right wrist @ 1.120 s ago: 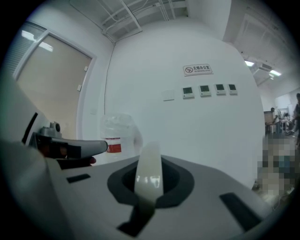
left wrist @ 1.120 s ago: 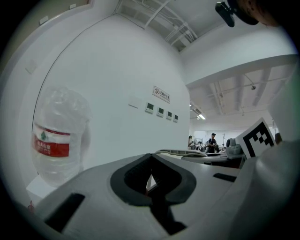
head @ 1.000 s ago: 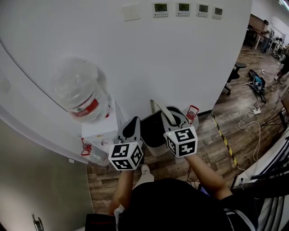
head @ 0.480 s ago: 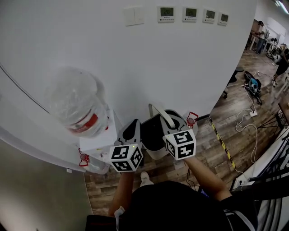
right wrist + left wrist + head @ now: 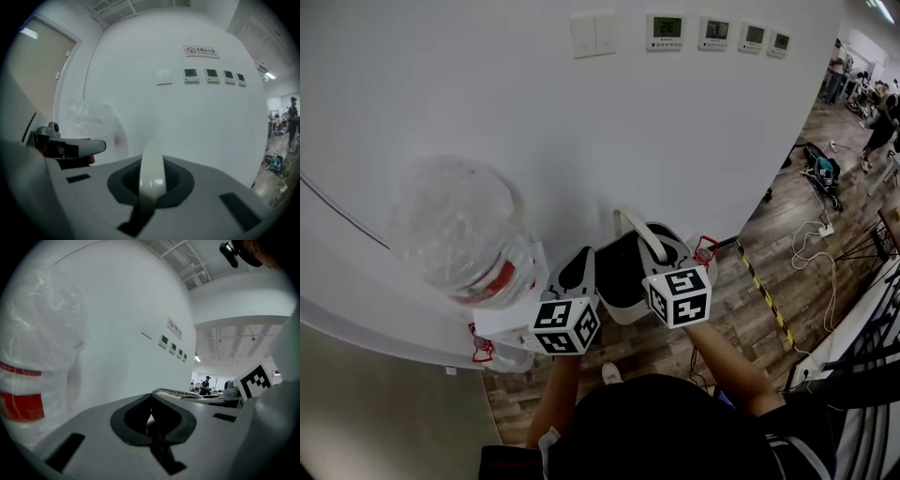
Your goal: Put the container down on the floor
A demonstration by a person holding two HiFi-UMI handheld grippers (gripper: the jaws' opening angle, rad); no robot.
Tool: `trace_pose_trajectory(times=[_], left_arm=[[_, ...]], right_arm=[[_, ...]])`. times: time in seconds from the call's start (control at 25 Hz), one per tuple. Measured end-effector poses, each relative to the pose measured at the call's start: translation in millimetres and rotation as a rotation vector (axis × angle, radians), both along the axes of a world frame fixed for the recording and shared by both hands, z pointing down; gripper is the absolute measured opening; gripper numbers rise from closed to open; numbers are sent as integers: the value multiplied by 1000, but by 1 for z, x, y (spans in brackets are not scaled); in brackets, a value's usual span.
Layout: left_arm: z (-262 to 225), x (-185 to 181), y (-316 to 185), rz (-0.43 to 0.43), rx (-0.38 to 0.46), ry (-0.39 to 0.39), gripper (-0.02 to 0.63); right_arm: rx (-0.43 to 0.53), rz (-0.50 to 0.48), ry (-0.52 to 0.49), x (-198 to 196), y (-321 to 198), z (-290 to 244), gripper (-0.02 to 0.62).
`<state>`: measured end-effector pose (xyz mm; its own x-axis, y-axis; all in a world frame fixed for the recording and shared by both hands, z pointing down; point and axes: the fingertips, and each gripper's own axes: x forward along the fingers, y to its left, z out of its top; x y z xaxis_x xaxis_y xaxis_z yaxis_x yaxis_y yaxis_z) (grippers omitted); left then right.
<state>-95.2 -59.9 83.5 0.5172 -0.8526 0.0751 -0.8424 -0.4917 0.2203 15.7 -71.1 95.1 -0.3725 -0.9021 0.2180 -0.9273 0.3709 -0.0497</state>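
The container [image 5: 617, 305] is a grey bin with a dark inside and a white bail handle [image 5: 637, 234]. It hangs above the wooden floor between my two grippers. My right gripper [image 5: 660, 253] is shut on the handle, which runs as a white strip [image 5: 151, 173] through its closed jaws [image 5: 151, 187]. My left gripper [image 5: 579, 262] sits at the bin's left rim. Its jaws [image 5: 151, 420] are closed with a thin pale edge between them. The bin's rim [image 5: 176, 393] shows just beyond them.
A water dispenser [image 5: 511, 323] with a large clear bottle [image 5: 459, 230] stands against the white wall to the left, close to the left gripper. Yellow-black tape [image 5: 764, 295], cables and an office chair [image 5: 780, 178] lie to the right. People stand far off at the right.
Both grippers and the bin have moved together along the wall. The water bottle has drawn nearer and looks larger. The wall panels have shifted right and down. Neither grip has changed.
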Motion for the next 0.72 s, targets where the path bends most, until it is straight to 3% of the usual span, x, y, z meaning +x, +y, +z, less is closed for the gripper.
trace_pose_trajectory(times=[0.72], left_arm=[[17, -31, -56, 106, -41, 10, 17]], right_arm=[[-42, 86, 3, -40, -54, 10, 28]])
